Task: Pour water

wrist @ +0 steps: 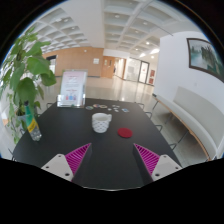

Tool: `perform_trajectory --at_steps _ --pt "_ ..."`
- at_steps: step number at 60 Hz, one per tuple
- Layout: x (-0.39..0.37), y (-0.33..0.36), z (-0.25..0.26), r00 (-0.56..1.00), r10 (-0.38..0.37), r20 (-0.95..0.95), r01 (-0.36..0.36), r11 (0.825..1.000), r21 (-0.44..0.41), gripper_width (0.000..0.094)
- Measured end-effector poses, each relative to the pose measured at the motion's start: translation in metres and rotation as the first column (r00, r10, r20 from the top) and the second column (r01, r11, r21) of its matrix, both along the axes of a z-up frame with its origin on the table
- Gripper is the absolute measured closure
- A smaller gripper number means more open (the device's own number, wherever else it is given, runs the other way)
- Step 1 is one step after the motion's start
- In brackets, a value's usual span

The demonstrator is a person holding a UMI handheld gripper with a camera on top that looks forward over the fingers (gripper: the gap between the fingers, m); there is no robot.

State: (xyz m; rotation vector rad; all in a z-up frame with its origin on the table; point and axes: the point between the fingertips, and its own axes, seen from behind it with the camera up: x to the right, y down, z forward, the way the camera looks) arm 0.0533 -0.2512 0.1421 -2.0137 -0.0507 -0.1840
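A white ribbed cup (101,122) stands upright on the dark round table (60,135), beyond my fingers and slightly left of the midline. A small red round lid or coaster (125,132) lies flat on the table just right of the cup. My gripper (112,158) is open and empty, with its magenta pads (77,155) spread wide over the table's near part. The cup and the red thing lie well ahead of the fingertips. No bottle or jug shows.
A potted green plant (25,85) stands at the table's left edge. A white sign stand (72,88) is on the floor beyond the table. A white bench (190,120) runs along the right wall. A wide hall lies behind.
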Motion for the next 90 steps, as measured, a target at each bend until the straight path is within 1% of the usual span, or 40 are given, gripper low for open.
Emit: perform_trajectory --at_steps 8,18,25,29,36,43,46,51,52,54,55,56,58,59,64,65,70,75,78,84,90 --pt "-0.088 -0.001 -0.009 0.993 0.115 0.005 -0.115 0.993 0.011 0.0082" --pt "-0.213 0.014 -0.032 0.97 0.24 -0.038 -0.24 0.971 0.014 0.0079" --pt "-0.29 0.034 -0.046 0.951 0.302 -0.073 -0.301 0.953 0.024 0.0081" --pt "-0.325 0.05 -0.056 0.943 0.323 -0.076 -0.321 0.946 0.034 0.0082" --pt "-0.362 0.075 -0.067 0.938 0.338 -0.074 -0.334 0.941 0.057 0.008" --pt "-0.381 0.111 -0.08 0.946 0.319 -0.056 -0.314 0.946 0.08 0.0088" --pt "-0.386 0.12 -0.085 0.949 0.31 -0.056 -0.304 0.949 0.088 0.0109" --pt "-0.393 0.135 -0.092 0.951 0.305 -0.049 -0.298 0.948 0.111 0.0189" --pt "-0.394 0.137 -0.094 0.951 0.305 -0.044 -0.299 0.948 0.113 0.0214" --pt "-0.395 0.14 -0.097 0.952 0.305 -0.036 -0.299 0.947 0.116 0.0304" --pt "-0.394 0.142 -0.097 0.953 0.301 -0.029 -0.295 0.948 0.123 0.031" --pt "-0.393 0.143 -0.098 0.953 0.3 -0.027 -0.295 0.947 0.129 0.0356" --pt "-0.398 0.143 -0.094 0.952 0.304 -0.034 -0.296 0.944 0.146 0.0368" --pt "-0.398 0.144 -0.093 0.951 0.307 -0.04 -0.298 0.942 0.152 0.0398" --pt "-0.396 0.144 -0.094 0.952 0.3 -0.061 -0.288 0.944 0.161 0.0451" --pt "-0.396 0.144 -0.094 0.951 0.302 -0.061 -0.289 0.943 0.163 0.0475" --pt "-0.403 0.142 -0.094 0.941 0.333 -0.068 -0.318 0.934 0.164 0.0522" --pt "-0.406 0.139 -0.089 0.931 0.36 -0.068 -0.344 0.923 0.175 0.0523" --pt "-0.409 0.137 -0.081 0.925 0.368 -0.089 -0.347 0.918 0.193 0.0523" --pt "-0.407 0.135 -0.042 0.911 0.38 -0.162 -0.335 0.909 0.249 0.0523" --pt "-0.404 0.138 0.016 0.872 0.408 -0.27 -0.313 0.889 0.334 0.0525"
